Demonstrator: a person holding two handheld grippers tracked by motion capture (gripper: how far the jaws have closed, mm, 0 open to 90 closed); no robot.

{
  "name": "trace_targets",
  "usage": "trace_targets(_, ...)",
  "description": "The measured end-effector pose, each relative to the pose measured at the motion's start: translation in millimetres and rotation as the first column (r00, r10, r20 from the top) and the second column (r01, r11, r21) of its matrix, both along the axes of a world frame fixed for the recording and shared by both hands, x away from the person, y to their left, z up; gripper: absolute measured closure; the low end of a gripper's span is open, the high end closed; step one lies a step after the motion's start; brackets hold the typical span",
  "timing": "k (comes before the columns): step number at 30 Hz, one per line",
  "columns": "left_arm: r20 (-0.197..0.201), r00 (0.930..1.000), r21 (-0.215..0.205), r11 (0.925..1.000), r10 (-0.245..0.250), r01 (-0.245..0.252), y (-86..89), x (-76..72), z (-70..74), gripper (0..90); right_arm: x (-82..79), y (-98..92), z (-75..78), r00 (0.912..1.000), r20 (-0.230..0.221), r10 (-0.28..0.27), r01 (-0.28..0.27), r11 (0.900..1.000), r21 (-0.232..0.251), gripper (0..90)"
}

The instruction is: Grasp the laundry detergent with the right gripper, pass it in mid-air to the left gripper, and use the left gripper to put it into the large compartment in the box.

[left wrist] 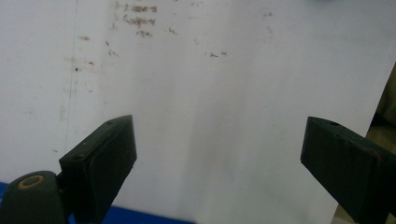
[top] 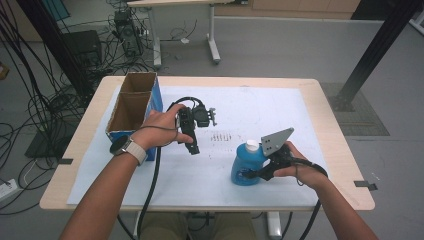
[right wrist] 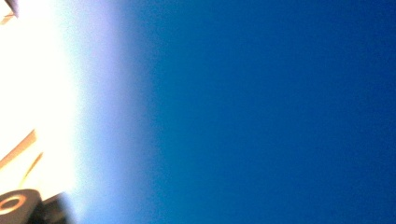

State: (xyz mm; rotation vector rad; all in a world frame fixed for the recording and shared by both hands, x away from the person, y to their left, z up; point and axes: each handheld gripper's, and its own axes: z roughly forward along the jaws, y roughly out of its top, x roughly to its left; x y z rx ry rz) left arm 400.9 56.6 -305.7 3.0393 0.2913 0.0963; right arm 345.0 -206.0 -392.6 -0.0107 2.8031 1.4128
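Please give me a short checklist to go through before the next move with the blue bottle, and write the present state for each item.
1. Right gripper closed on the blue bottle: ok; it sits against the bottle's side, and blue covers most of the right gripper view.
2. Bottle upright on the white sheet: ok.
3. White cap on the bottle: ok, as far as the high view shows.
4. Left gripper free: ok; its jaws stand wide apart over the sheet with nothing between them.
5. Cardboard box open at the top: ok; what lies inside, cannot tell.
6. How firm the grip is: cannot tell; the pads are hidden.
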Motion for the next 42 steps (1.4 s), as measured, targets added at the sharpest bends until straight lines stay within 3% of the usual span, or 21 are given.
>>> trace_targets(42, 0.000, 1.0000, -0.003, 1.0000, -0.001, 0.001, -0.4, -2.7, 1.5, 11.1, 0.2, -1.0, -1.0, 1.0000, 0.002, -0.004, 0.004, 1.000, 0.007, 44.4)
